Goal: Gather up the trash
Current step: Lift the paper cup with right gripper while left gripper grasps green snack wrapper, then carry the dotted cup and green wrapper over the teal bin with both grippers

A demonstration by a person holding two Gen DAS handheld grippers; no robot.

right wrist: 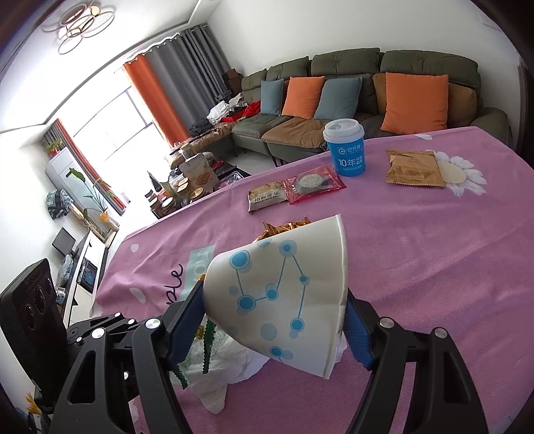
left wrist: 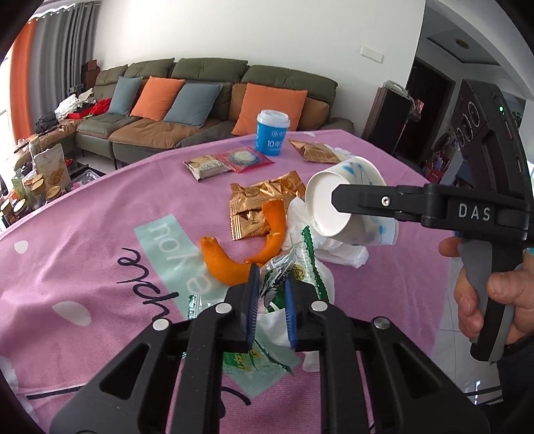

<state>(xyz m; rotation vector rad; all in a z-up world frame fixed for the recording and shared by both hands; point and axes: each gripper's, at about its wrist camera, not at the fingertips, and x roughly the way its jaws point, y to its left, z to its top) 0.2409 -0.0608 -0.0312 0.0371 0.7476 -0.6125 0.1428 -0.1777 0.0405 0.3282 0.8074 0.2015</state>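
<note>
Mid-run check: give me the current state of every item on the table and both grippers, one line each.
left gripper: shut on green-edged wrapper.
right gripper: shut on paper cup, held on its side above the table.
blue lidded cup: upright, lid on.
orange peel: loose on pink cloth.
gold wrapper: torn, crumpled.
white tissue: crumpled.

I am looking at a green sofa sitting behind the table, carrying orange and blue cushions. Orange and grey curtains are hanging beside a bright window, with a ring-shaped ceiling lamp overhead.
</note>
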